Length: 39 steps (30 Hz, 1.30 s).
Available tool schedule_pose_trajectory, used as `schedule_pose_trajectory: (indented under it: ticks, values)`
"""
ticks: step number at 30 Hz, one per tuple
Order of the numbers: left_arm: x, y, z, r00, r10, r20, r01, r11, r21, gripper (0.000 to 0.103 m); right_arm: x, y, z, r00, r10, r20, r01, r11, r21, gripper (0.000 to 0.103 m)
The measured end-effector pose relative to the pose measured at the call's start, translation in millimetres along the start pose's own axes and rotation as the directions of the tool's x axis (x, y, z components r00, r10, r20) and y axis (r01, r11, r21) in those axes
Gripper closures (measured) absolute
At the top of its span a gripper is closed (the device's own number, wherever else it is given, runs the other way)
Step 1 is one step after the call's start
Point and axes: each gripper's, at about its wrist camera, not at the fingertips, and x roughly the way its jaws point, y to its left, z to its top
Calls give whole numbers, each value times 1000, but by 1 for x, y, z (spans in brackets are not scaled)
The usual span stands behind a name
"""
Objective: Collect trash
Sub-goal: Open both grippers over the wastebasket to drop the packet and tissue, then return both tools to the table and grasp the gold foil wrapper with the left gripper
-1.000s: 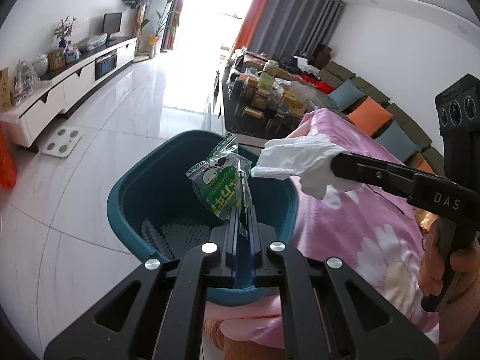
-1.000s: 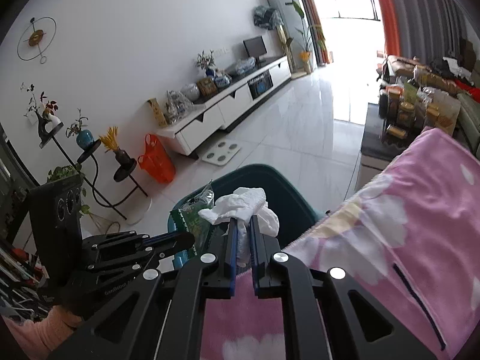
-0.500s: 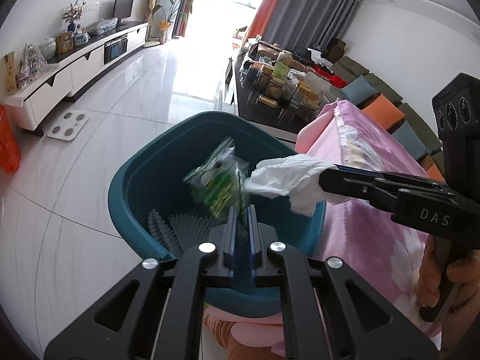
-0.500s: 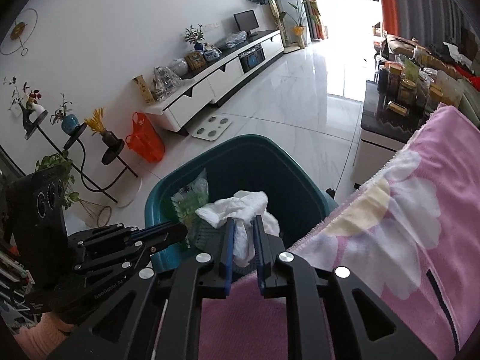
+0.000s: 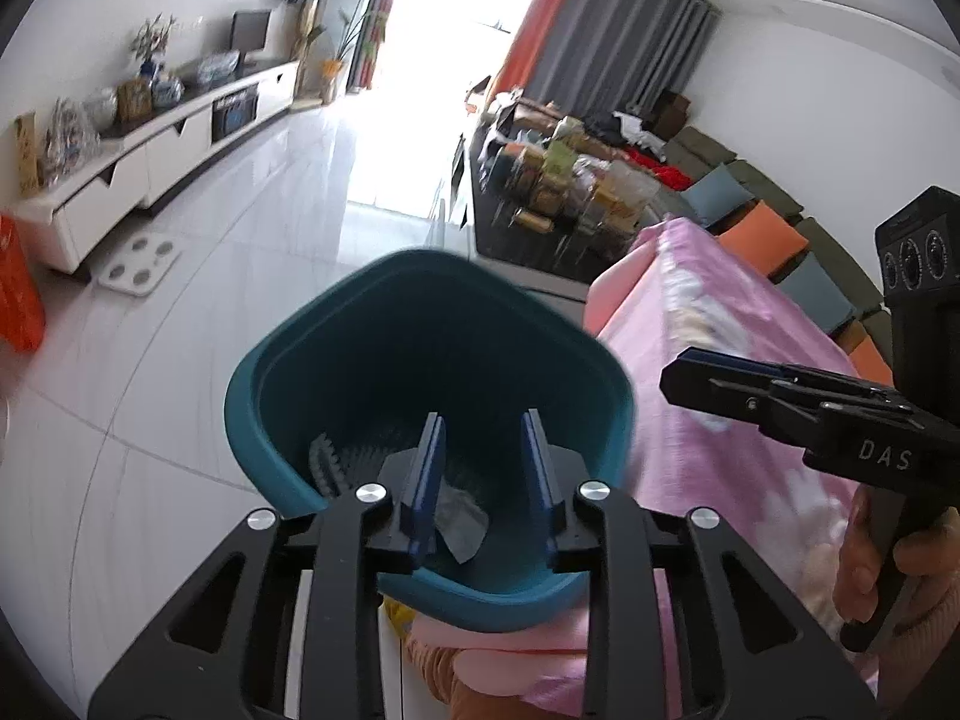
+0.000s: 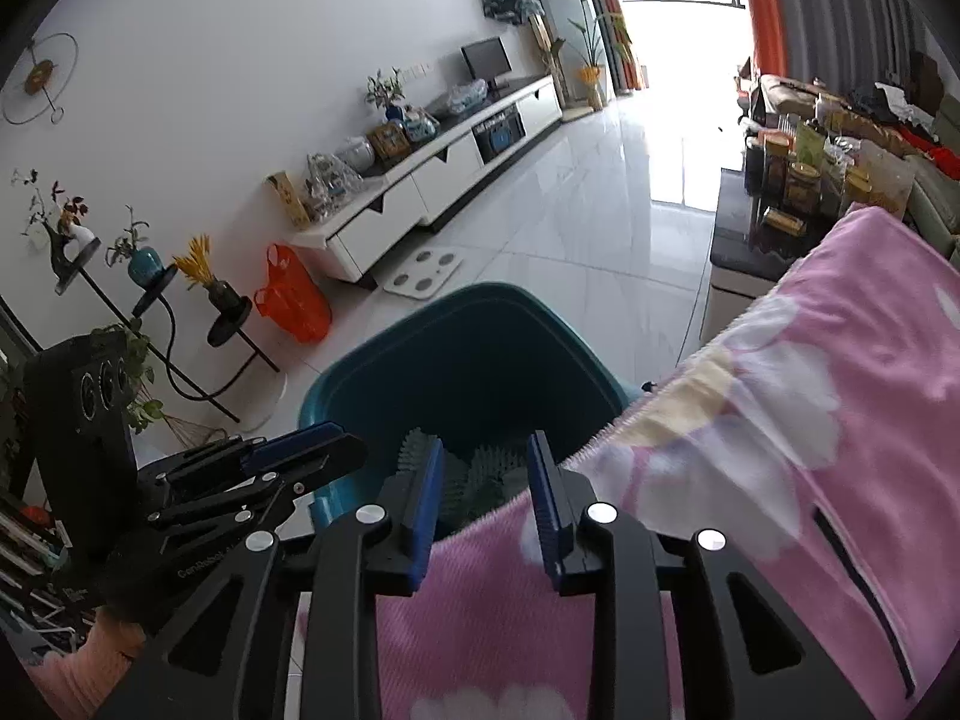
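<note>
Opening now, left tongs (image 5: pixel 483 438) hold nothing: the green snack wrapper they pinched a second ago has gone, a crumpled piece (image 5: pixel 459 513) showing inside the teal bin (image 5: pixel 288 360); right tongs (image 6: pixel 486 468) are opening too, white tissue dropped, so both drops look done.

Your left gripper (image 5: pixel 483 468) and your right gripper (image 6: pixel 486 486) both have a black frame with triangular cut-outs, silver round screws and blue pads on the fingers. White letters "DAS" mark the right one. Your sleeve (image 5: pixel 918 642) is peach-coloured.
</note>
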Motion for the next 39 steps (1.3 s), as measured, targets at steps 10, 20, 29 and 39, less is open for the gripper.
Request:
schedule_pose_trajectory:
  ticks: [10, 20, 29, 39]
  values:
    - [-44, -81, 2, 987, -111, 117, 89, 980, 178, 54, -93, -9, -34, 986, -43, 162, 51, 998, -44, 64]
    - [-31, -206, -35, 950, -314, -3, 291, 877, 382, 45, -181, -60, -103, 941, -222, 255, 202, 974, 101, 58]
    - [-7, -289, -65, 910, -390, -140, 406, 769, 495, 45, -243, -109, -168, 875, -394, 282, 309, 902, 302, 57]
    - [10, -340, -72, 886, -403, -229, 461, 708, 535, 45, -289, -147, -221, 801, -539, 262, 388, 800, 458, 57]
